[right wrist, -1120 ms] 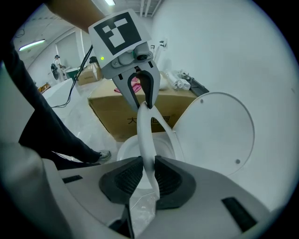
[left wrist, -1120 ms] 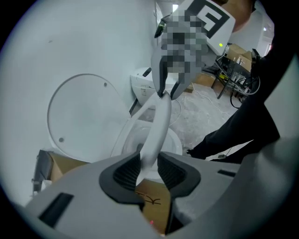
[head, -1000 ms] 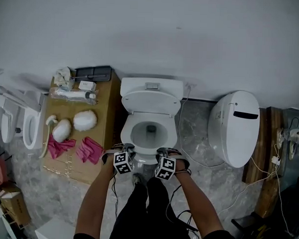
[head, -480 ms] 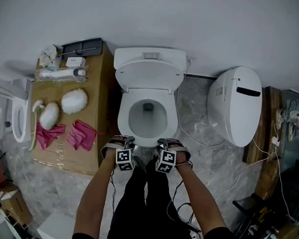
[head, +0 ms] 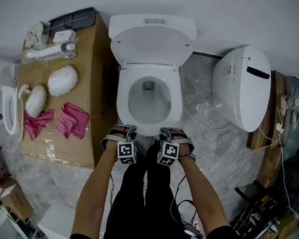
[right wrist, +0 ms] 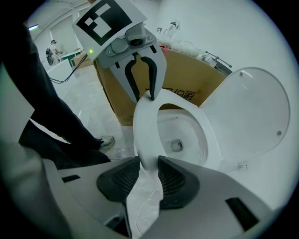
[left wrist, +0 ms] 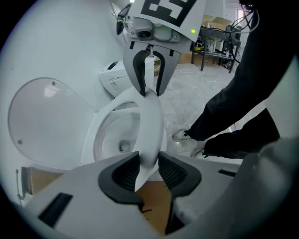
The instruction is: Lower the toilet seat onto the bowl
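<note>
The white toilet seat (head: 125,98) lies flat on the bowl (head: 149,104), and the lid (head: 151,43) stands raised against the cistern. Both grippers are at the seat's front edge. My left gripper (head: 129,132) has the seat's thin front rim (left wrist: 150,126) between its pads (left wrist: 122,173), with the jaws wide. The jaws of my right gripper (head: 164,133) straddle the same rim (right wrist: 142,135) and are opening, so the pads (right wrist: 174,178) no longer clamp it. Each gripper view shows the other gripper across the rim: the right (left wrist: 149,88) and the left (right wrist: 142,93).
A cardboard box (head: 92,90) stands against the toilet's left side, with pink cloths (head: 71,119) and white puffs (head: 61,80) on top. A second white toilet unit (head: 243,85) lies to the right, with cables (head: 208,123) on the marble floor. The person's legs (head: 144,199) stand just before the bowl.
The head view has shifted, so the toilet now looks larger and higher in frame. The seat lies on the bowl throughout, and both grippers stay at its front edge.
</note>
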